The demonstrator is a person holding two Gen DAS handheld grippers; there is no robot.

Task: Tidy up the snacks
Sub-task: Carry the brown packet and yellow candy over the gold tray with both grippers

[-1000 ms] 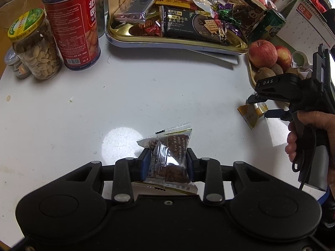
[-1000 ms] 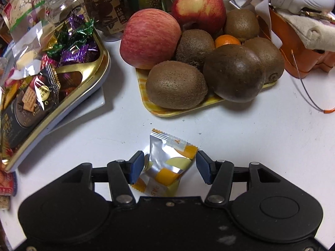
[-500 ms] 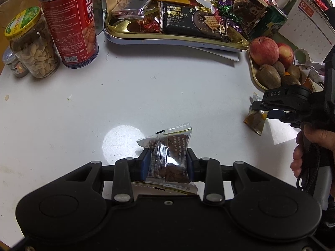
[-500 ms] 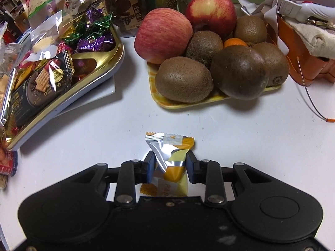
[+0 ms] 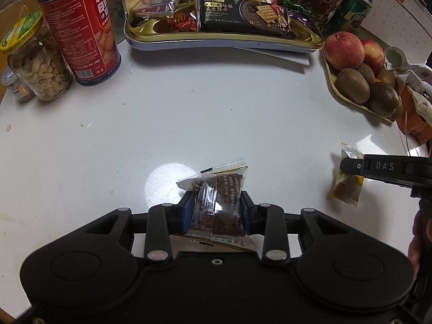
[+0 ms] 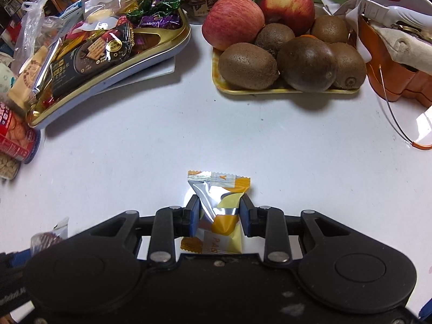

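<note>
a second ago our right claw (image 6: pixel 219 212) stood open around the orange-and-silver snack packet (image 6: pixel 219 205); now it is clenched on it, and the packet looks lifted off the white desk (image 6: pixel 216 135). our left claw (image 5: pixel 216 209) is as before, grasping the brown snack packet (image 5: pixel 217 202). we judge both pickups done, with carrying next. the gold snack tray (image 6: pixel 172 37), already heaped with sweets, lies ahead and left of the right claw, the fruit tray (image 6: pixel 270 89) ahead and right. the desk edges are cluttered with a red tin (image 5: pixel 79 29) and a peanut jar (image 5: pixel 36 59).
</note>
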